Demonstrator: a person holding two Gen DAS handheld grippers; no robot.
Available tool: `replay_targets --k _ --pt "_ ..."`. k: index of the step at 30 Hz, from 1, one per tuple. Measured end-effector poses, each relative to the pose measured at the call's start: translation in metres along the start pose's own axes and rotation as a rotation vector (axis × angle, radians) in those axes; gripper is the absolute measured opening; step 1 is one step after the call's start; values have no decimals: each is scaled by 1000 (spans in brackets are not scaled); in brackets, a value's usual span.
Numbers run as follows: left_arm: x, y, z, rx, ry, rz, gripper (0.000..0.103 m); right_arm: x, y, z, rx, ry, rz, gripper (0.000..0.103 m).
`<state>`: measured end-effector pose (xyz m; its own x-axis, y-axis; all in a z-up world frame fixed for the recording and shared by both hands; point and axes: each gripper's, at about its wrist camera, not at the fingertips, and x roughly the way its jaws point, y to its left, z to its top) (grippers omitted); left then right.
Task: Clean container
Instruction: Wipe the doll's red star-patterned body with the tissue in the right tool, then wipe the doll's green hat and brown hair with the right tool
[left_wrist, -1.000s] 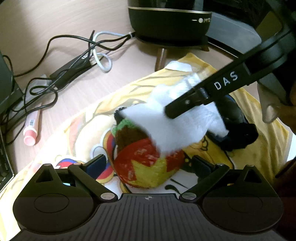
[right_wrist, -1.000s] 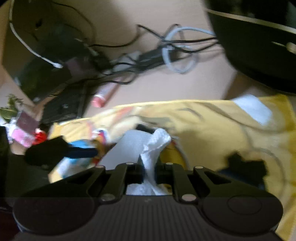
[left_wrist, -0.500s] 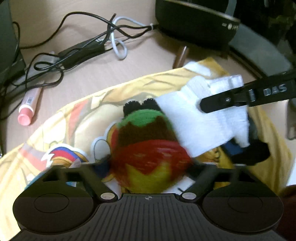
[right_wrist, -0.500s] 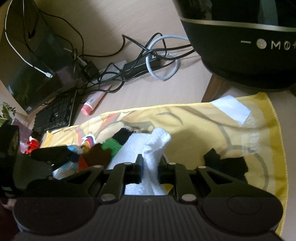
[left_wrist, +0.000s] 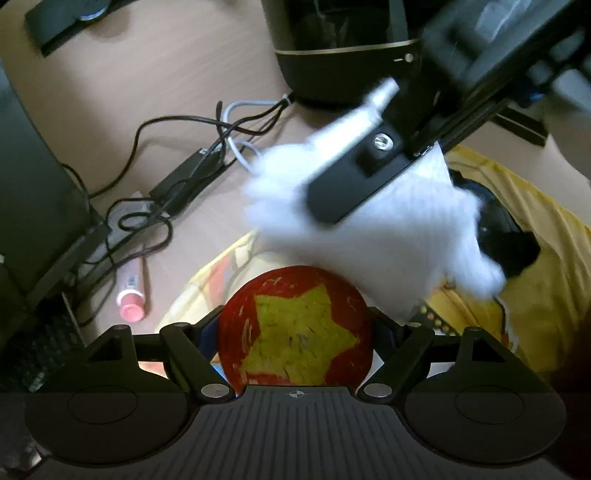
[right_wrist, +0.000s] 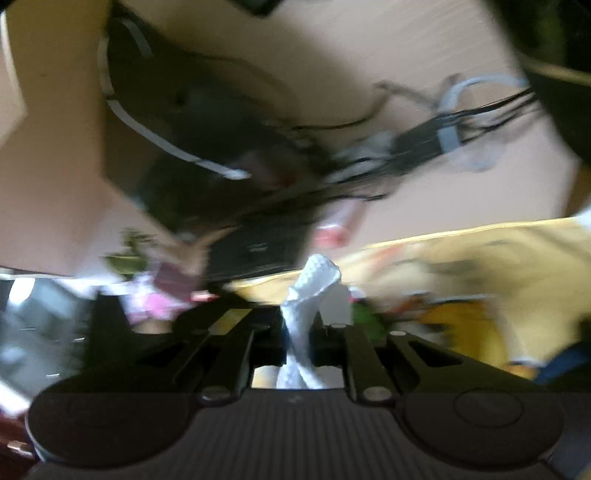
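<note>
Two grippers engaged: left gripper (left_wrist: 293, 332) clamped around red star-marked container (left_wrist: 293, 326); right gripper (right_wrist: 299, 332) pinching white tissue (right_wrist: 312, 291) above it — risk: blurred, hasty wiping could slip off or tear tissue.

Both wrist views close, facing down-forward over desk; shared: yellow mat (left_wrist: 535, 295), cables (right_wrist: 424, 147).

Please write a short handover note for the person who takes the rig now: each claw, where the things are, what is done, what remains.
Left claw: shut on the container, its red base with a yellow star facing the camera.
Right claw: shut on the white tissue, which hangs above the container, beyond its far edge; contact cannot be told from the blur.
Below lies the yellow cloth on the desk.
Done: both things are gripped. Left: wiping; how clean it is, the pictures do not show.
</note>
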<state>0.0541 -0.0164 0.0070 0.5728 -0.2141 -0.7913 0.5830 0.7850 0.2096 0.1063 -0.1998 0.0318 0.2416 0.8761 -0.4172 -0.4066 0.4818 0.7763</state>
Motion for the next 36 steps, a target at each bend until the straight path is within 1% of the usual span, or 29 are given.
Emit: replay_targets --k 2,4,5,6,8,9,12,13,15,18,19,20,21,24,26,29,31,33,36 --pt "5 -1 0 -21 -1 -13 85 13 4 -2 -2 31 20 12" --pt "7 -4 1 -15 -7 -8 86 21 5 -5 -6 60 38 12" --pt "7 -4 1 -17 -10 -8 86 21 5 -7 3 60 53 12" --pt "7 -2 2 -25 -12 -10 86 19 4 -7 31 48 100 12" --pt "7 -1 4 -39 -16 -16 86 12 1 -5 105 26 247 11" --pt "7 0 4 -45 -19 -19 86 10 1 -2 115 15 273 11" --pt "8 1 6 -51 -20 -23 87 17 -4 2 88 34 150 12" --pt "9 1 6 -50 -19 -23 87 21 -9 1 100 50 113 12" --pt "9 2 6 -54 -20 -22 87 27 -12 -3 71 65 26 12" --pt "8 5 5 -65 -13 -23 87 29 0 -8 -94 69 -121 12" --pt "6 7 3 -70 -8 -30 88 30 2 -7 -136 69 -158 12" --pt "5 9 1 -75 -3 -36 90 30 3 -8 -176 73 -199 12" --pt "2 10 -2 -82 7 -55 94 31 1 -9 -193 82 -231 12" --pt "0 9 -17 -97 42 -122 94 35 -17 -11 -167 109 -288 12" --pt "2 6 -25 -103 72 -140 94 41 -32 -14 -143 130 -323 12" --pt "2 7 -31 -121 91 -158 94 43 -47 -18 -131 151 -377 12" --pt "1 12 -27 -148 86 -164 98 42 -53 -18 -137 153 -417 12" --pt "8 21 -20 -197 92 -168 99 35 -57 -15 -138 136 -448 12" --pt "27 33 -9 -287 151 -187 100 20 -57 -5 -114 90 -434 12"
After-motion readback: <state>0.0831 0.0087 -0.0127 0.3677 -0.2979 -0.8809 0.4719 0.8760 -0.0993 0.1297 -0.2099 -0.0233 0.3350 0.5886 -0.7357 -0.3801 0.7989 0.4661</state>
